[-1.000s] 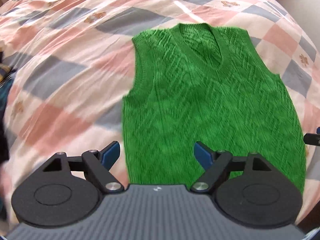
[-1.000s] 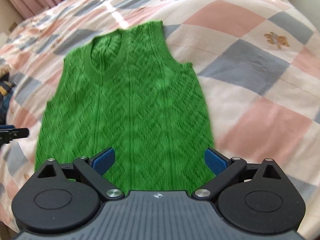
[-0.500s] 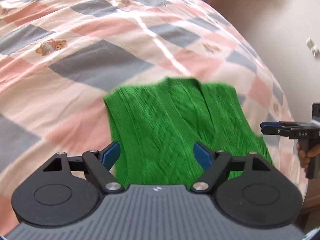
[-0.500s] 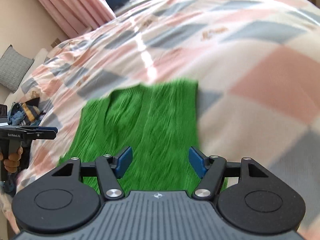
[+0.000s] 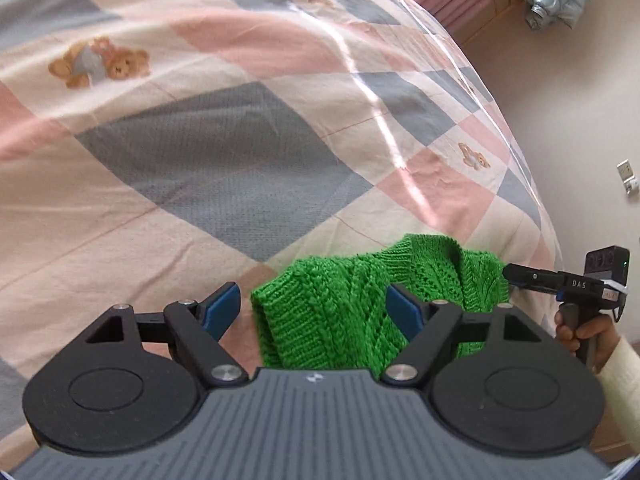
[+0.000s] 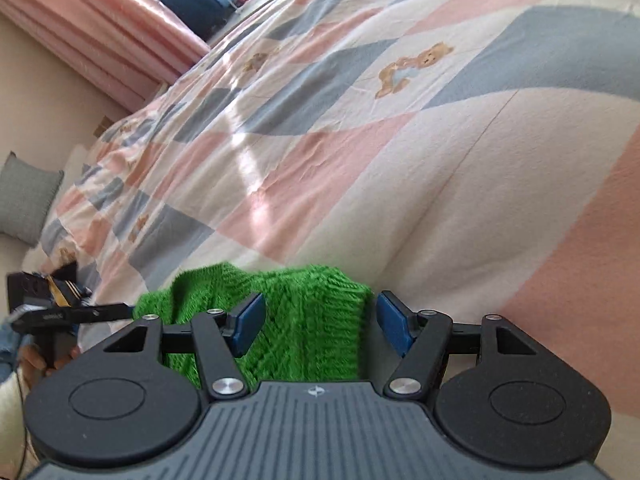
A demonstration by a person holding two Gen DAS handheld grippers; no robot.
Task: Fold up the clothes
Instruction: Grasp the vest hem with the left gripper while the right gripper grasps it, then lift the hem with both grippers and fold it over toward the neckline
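Green knit vest between two wide-set claws on a patchwork bed.

In the left wrist view the left claw (image 5: 312, 306) stands wide, its blue pads (image 5: 222, 306) apart, with a shoulder corner of the green knit vest (image 5: 340, 312) lying between them at 6 o'clock of the frame, not pinched. The right claw (image 5: 520, 274) shows at 3 o'clock, its tip at the vest's far edge, held by a hand (image 5: 584, 330) in a cream sleeve (image 5: 620, 384). In the right wrist view the right claw (image 6: 318, 318) is likewise wide around the vest (image 6: 304, 332), nothing gripped. The vest lies low on the pink, grey and cream teddy-bear quilt (image 6: 360, 140). Pink curtains (image 6: 92, 28) hang at 11 o'clock.
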